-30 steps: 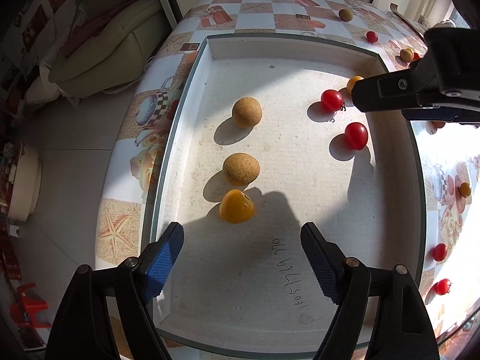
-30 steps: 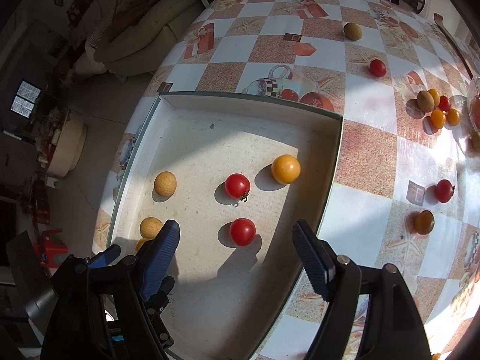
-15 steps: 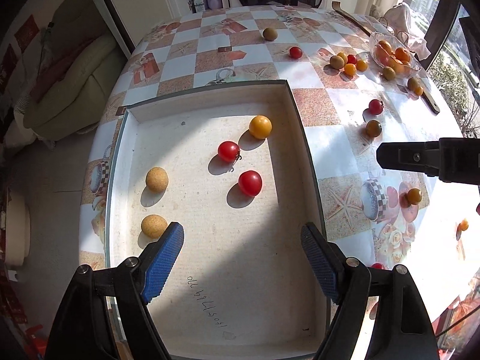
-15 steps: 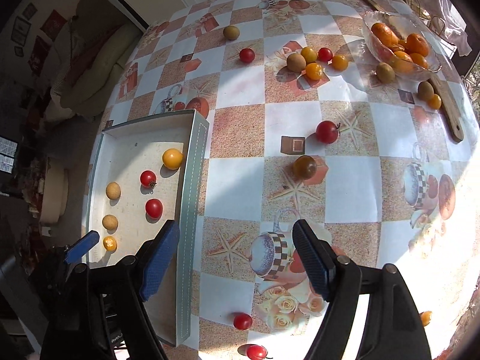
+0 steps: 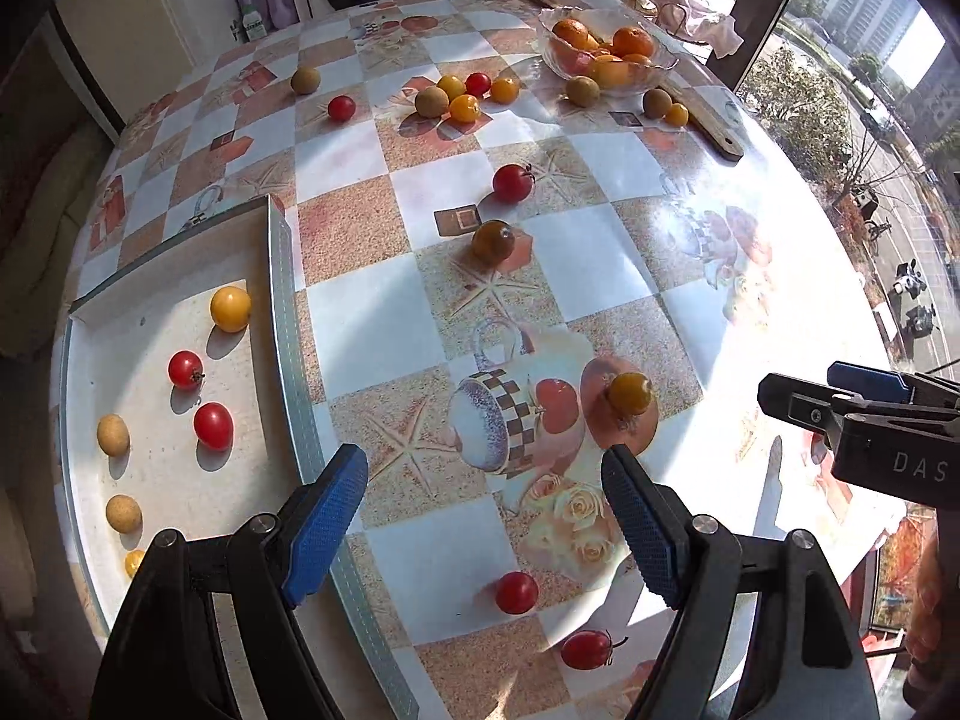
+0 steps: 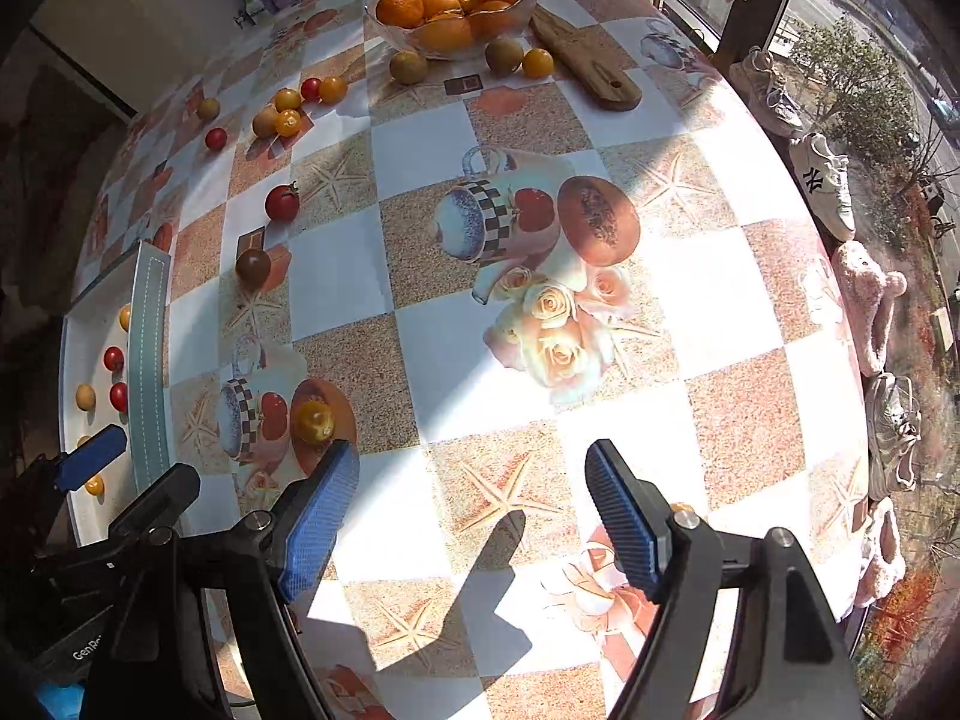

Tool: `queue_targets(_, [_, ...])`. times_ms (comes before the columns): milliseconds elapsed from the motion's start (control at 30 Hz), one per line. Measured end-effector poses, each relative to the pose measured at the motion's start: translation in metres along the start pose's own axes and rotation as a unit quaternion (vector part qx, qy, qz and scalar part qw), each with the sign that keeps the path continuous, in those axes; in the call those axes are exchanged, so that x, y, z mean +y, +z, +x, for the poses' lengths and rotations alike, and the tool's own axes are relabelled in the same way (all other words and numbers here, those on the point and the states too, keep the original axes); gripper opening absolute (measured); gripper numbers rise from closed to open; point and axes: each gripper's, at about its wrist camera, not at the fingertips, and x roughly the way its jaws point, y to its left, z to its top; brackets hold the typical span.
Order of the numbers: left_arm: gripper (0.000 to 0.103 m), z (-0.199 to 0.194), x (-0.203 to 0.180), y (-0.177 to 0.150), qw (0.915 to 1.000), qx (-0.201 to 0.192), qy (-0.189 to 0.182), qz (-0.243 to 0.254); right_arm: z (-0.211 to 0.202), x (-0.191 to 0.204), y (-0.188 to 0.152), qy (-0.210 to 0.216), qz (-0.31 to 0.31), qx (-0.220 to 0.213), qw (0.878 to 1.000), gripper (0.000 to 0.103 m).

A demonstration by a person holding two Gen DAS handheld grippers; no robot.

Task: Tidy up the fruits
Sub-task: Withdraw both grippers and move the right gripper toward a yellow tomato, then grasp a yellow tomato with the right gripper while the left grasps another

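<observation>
A white tray [image 5: 279,324] at the table's left holds red tomatoes [image 5: 213,425], a yellow tomato [image 5: 230,308] and tan round fruits [image 5: 113,434]; it also shows in the right wrist view [image 6: 147,360]. Loose fruit lies on the patterned table: a yellow tomato [image 5: 629,393], a dark tomato [image 5: 492,242], a red tomato [image 5: 512,182] and two small red ones [image 5: 516,593] near the front. My left gripper [image 5: 483,525] is open and empty above the table, right of the tray. My right gripper [image 6: 471,519] is open and empty over bare table; the yellow tomato [image 6: 315,421] lies just to its left.
A glass bowl of oranges [image 5: 606,54] stands at the back with a wooden board [image 5: 702,114] beside it. A cluster of small fruits [image 5: 462,96] lies at the back centre. The table edge and shoes on the floor [image 6: 822,180] are to the right.
Both grippers have swung right, away from over the tray to above the open table. The tray has slid to the left of both views. Both stay open and empty.
</observation>
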Motion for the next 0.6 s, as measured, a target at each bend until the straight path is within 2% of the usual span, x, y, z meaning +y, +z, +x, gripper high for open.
queue_targets(300, [0.082, 0.027, -0.043, 0.019, 0.9994, 0.004, -0.004, 0.034, 0.001, -0.059, -0.026, -0.033, 0.047, 0.016, 0.998, 0.081])
queue_targets(600, [0.081, 0.046, -0.059, 0.027, 0.9984, 0.009, 0.008, 0.055, 0.013, -0.071, -0.030, -0.038, 0.051, 0.026, 0.998, 0.081])
